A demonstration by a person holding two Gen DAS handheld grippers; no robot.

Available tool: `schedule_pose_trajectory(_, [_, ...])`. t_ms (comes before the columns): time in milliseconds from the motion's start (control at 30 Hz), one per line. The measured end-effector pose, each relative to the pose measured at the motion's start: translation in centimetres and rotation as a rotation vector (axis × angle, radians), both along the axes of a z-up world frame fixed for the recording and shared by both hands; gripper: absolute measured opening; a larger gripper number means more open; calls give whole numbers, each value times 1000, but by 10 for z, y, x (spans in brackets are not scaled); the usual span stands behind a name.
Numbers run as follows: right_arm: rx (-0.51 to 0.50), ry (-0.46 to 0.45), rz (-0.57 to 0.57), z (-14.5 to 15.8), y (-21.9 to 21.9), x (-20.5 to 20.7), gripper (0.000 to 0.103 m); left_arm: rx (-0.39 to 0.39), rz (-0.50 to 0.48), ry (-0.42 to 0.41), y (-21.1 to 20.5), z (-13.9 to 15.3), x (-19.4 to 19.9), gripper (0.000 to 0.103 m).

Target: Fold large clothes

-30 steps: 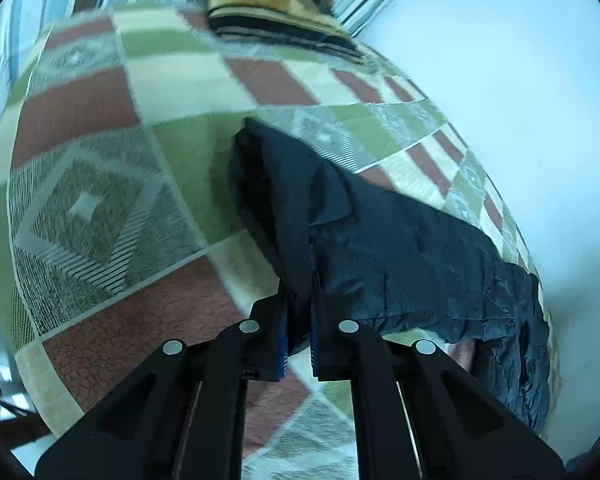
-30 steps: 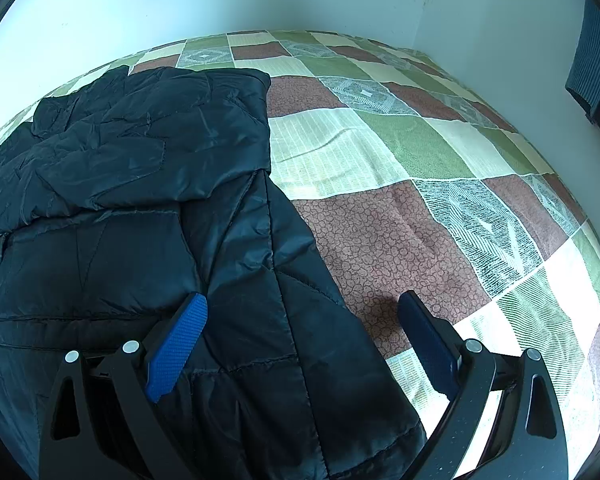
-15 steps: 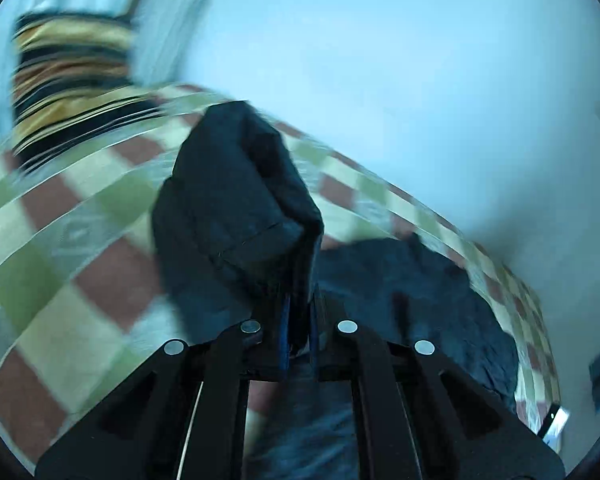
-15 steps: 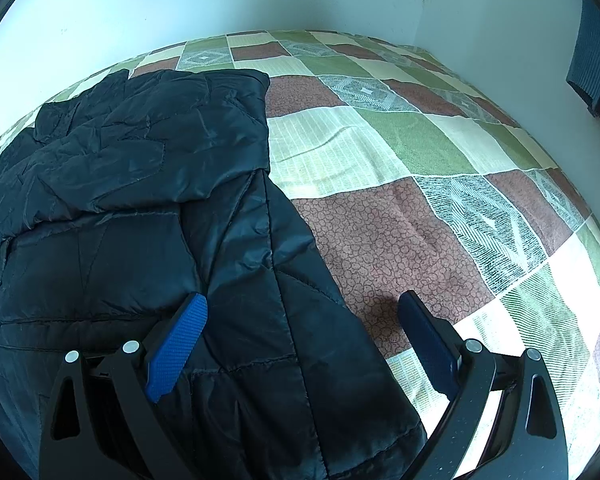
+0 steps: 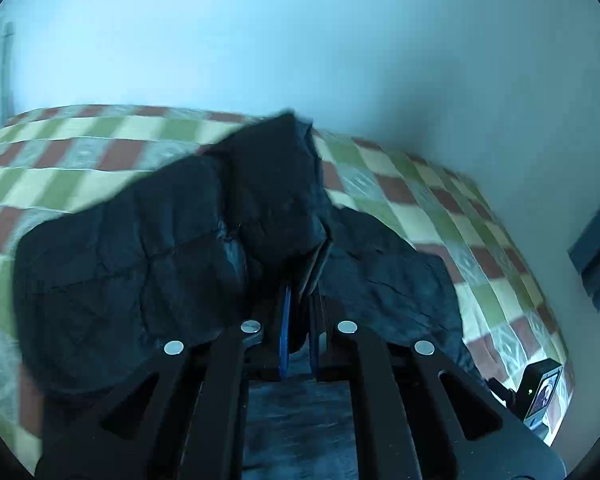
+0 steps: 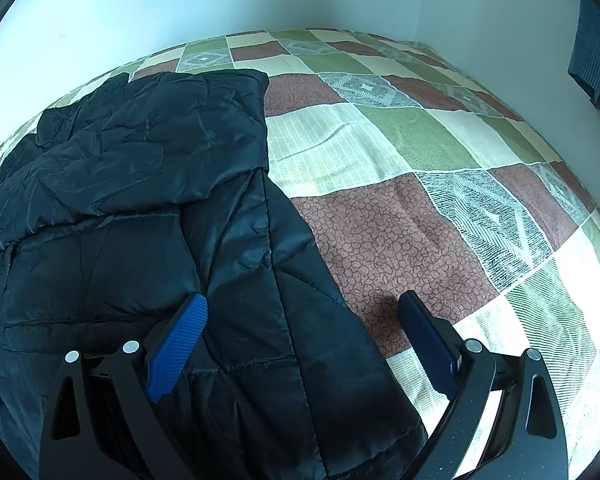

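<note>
left tool (image 5: 299, 312): clamped on a raised fold of the black jacket (image 5: 148, 264) | right tool (image 6: 302, 320): jaws wide, empty, over jacket's edge | bed (image 6: 400, 216): checked cover

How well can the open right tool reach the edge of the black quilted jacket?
Probably yes: the right tool hangs open above the black quilted jacket's edge, nothing between.

Home bedroom, patchwork-quilted bed (image 6: 400, 216), plain pale walls (image 6: 140, 8)
</note>
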State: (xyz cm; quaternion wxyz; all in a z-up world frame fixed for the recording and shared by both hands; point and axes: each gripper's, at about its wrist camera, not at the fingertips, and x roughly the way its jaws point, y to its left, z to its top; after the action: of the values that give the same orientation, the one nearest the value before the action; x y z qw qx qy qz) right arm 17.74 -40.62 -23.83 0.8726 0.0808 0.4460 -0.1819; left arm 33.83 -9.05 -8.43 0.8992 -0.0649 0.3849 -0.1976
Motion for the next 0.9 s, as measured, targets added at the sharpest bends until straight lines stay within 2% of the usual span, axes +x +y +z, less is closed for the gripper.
schedule_pose_trajectory(233, [14,-2,2,-1,-3,0,95,42,-141,71,-96,-39,7,7])
schedule_pose_trajectory(633, [20,-1,2,-1,-4,1,95,137,-197,152,-162,-97,16,8])
schedule_pose_trajectory(733, [20,-2,2,-1,-4,1,95,137,-203,146,-162,-98,13,13])
schedule_pose_trajectory(767, [20,-3,2,-1,-4,1,95,128,-204,144,-160,-94,10,21])
schedule_pose_trajectory(800, [21,-3,2,-1,-5,1,95,115,-212,144,-156,-90,6,34])
schedule_pose_trajectory(867, [24,-3,2,-1,-5,1,95,103,-216,136,-145,-76,-4,53])
schedule_pose_trajectory(900, [26,-4,1,-1,-4,0,95,97,-219,127,-138,-70,-8,54])
